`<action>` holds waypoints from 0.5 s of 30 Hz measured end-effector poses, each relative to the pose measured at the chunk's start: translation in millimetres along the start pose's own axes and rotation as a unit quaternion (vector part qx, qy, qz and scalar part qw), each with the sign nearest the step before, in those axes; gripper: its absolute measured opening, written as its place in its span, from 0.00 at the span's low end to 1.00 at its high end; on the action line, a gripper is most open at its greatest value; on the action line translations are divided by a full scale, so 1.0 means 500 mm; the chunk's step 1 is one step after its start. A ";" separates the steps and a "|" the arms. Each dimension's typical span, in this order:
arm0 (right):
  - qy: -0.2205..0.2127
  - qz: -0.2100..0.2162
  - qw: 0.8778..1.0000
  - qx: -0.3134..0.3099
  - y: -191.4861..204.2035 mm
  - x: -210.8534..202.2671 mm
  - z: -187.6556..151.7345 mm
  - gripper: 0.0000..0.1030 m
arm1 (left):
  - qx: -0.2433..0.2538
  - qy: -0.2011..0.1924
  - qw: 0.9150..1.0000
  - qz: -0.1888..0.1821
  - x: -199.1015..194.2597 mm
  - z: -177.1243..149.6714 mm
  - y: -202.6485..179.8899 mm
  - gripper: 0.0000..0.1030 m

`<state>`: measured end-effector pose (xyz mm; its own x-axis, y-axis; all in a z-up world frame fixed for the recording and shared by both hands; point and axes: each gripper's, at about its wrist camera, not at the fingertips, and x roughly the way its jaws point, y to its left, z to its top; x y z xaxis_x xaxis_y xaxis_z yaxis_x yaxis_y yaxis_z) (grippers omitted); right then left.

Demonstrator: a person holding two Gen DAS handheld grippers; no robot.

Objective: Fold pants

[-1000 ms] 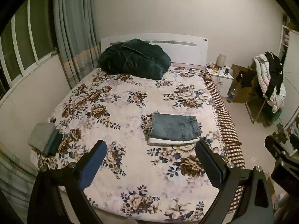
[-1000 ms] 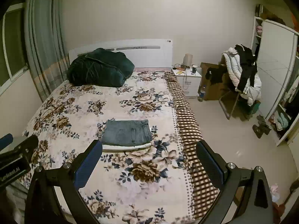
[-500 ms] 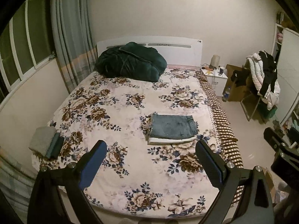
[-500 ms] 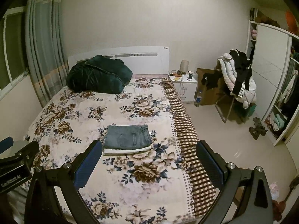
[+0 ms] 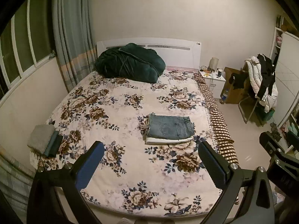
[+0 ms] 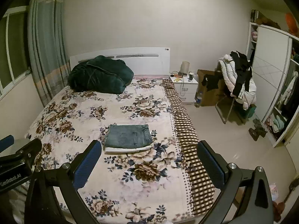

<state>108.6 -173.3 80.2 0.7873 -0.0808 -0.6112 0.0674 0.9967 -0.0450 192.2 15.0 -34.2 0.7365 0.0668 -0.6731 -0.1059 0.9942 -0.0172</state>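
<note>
I see the jeans (image 5: 171, 127) (image 6: 129, 135) folded into a flat, compact rectangle, blue denim, back pocket and waistband facing up, waistband end toward the right. They rest squarely on a folded white garment (image 5: 168, 140) (image 6: 127, 149), right of the bed's middle.

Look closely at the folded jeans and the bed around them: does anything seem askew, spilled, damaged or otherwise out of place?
Nothing stands out. The folded jeans lie flat and square on a folded white garment on the floral bedspread. The edges roughly line up, and both grippers are open and away from the pile.
</note>
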 end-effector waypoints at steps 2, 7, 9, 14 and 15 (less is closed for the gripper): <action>-0.001 0.004 1.000 0.001 -0.002 -0.006 0.002 1.00 | 0.002 -0.002 1.000 0.003 -0.005 -0.001 -0.002 1.00; -0.004 0.011 1.000 -0.002 -0.007 -0.005 0.013 1.00 | 0.003 -0.002 1.000 0.003 -0.009 -0.002 -0.003 1.00; -0.004 0.013 1.000 -0.001 -0.009 -0.005 0.014 1.00 | 0.002 -0.004 1.000 0.005 -0.009 -0.002 -0.005 1.00; -0.003 0.015 1.000 -0.001 -0.008 -0.002 0.014 1.00 | 0.002 -0.003 1.000 0.004 -0.013 -0.002 -0.005 1.00; -0.002 0.017 1.000 -0.001 -0.010 -0.003 0.015 1.00 | 0.002 -0.003 1.000 0.005 -0.013 -0.003 -0.006 1.00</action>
<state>111.7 -178.2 87.2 0.7917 -0.0479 -0.6090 0.0406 0.9988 -0.0258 186.6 11.6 -30.6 0.7401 0.0772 -0.6681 -0.1112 0.9938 -0.0083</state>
